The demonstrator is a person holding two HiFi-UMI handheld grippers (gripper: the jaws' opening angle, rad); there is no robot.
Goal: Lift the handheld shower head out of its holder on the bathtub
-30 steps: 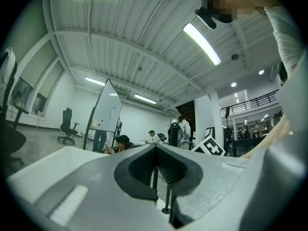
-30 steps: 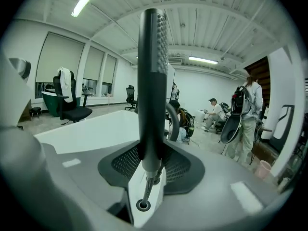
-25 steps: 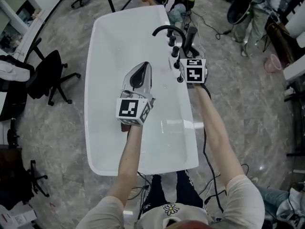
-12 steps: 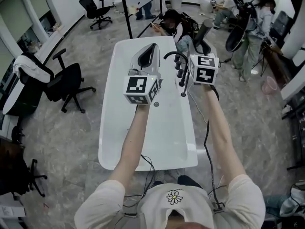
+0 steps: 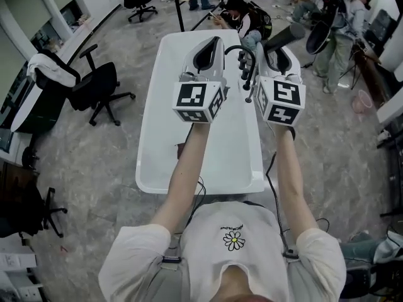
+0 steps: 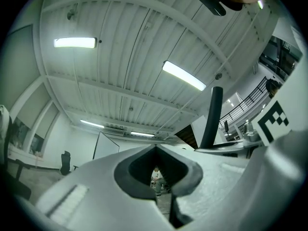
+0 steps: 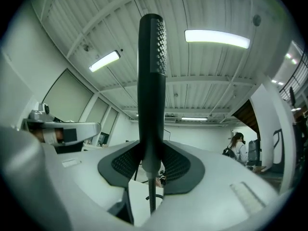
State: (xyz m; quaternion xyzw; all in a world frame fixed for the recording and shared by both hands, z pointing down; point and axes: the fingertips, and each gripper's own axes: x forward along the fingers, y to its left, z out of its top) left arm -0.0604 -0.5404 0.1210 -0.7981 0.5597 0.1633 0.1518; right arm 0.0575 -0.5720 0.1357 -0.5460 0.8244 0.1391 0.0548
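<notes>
The black handheld shower head (image 5: 285, 36) is held in the air above the right rim of the white bathtub (image 5: 165, 106), with my right gripper (image 5: 278, 56) shut on its handle. In the right gripper view the shower head (image 7: 152, 76) stands upright between the jaws of the right gripper (image 7: 153, 165), and its hose (image 7: 152, 198) hangs below. My left gripper (image 5: 212, 43) hovers over the tub, shut with nothing in it. In the left gripper view, past the left gripper (image 6: 157, 174), the shower head (image 6: 212, 117) shows at the right. The black faucet (image 5: 242, 51) rises between the two grippers.
A black office chair (image 5: 96, 85) stands on the marble floor left of the tub. Beyond the tub's far end are several people, one crouching (image 5: 242, 12) and others standing (image 5: 343, 24). A pink bucket (image 5: 360, 100) sits at the right.
Both grippers have risen well above the tub. The right one has carried the shower head up and away from the fittings on the rim. The left stayed shut and empty.
</notes>
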